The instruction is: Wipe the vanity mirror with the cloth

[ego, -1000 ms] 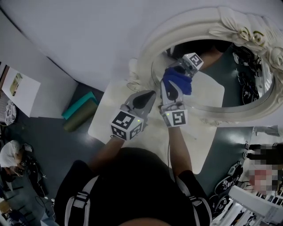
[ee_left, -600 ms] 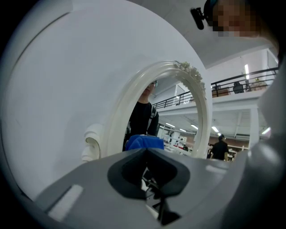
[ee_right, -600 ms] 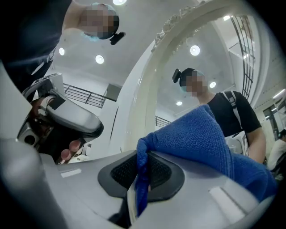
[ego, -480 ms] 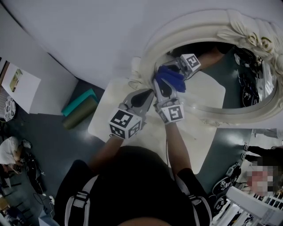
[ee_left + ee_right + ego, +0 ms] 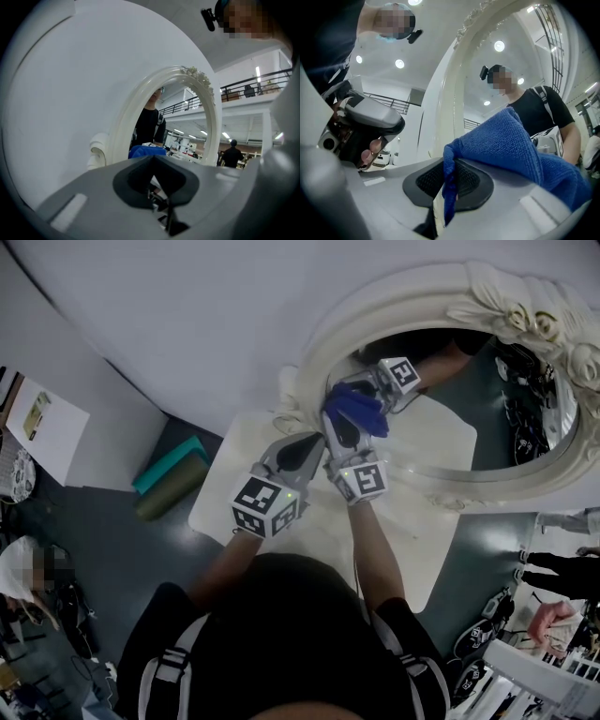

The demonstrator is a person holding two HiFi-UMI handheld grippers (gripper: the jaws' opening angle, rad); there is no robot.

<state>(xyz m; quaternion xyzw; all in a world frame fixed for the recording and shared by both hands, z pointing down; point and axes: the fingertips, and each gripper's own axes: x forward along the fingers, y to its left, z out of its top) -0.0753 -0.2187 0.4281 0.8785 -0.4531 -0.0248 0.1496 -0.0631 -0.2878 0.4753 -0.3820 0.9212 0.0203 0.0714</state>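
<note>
The right gripper (image 5: 340, 430) and its cloth (image 5: 356, 409) now sit further left on the mirror (image 5: 450, 427) than a second ago, nearer the frame's (image 5: 314, 362) left side.

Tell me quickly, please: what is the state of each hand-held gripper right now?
Left hand-held gripper: closed, nothing between its jaws.
Right hand-held gripper: closed, holding the blue cloth.

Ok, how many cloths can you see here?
1: a blue cloth, clamped in the right gripper, at the left edge of the mirror. No other shows, though one could be hidden.
</note>
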